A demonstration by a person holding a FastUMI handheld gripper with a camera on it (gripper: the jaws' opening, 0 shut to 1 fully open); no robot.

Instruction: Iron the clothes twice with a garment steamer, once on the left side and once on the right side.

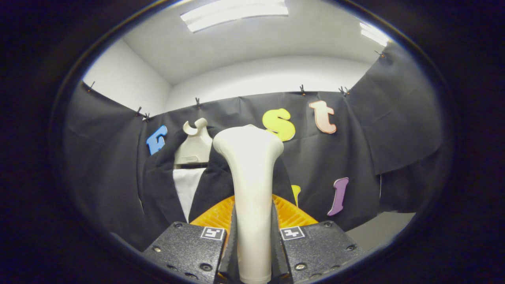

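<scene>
I am pinching the white garment steamer [251,189] at centre frame with the gripper [252,252], both fingers pressing its handle; the dark jacket [158,189] is hanging behind, left of centre.

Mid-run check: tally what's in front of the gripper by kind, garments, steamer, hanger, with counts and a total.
Dark jackets: 1, on the hanger
White shirts: 1, showing inside the jacket
Cream hangers: 1
Garment steamers: 1, its white handle clamped between the fingers of the gripper, head up beside the jacket
Total: 4
</scene>
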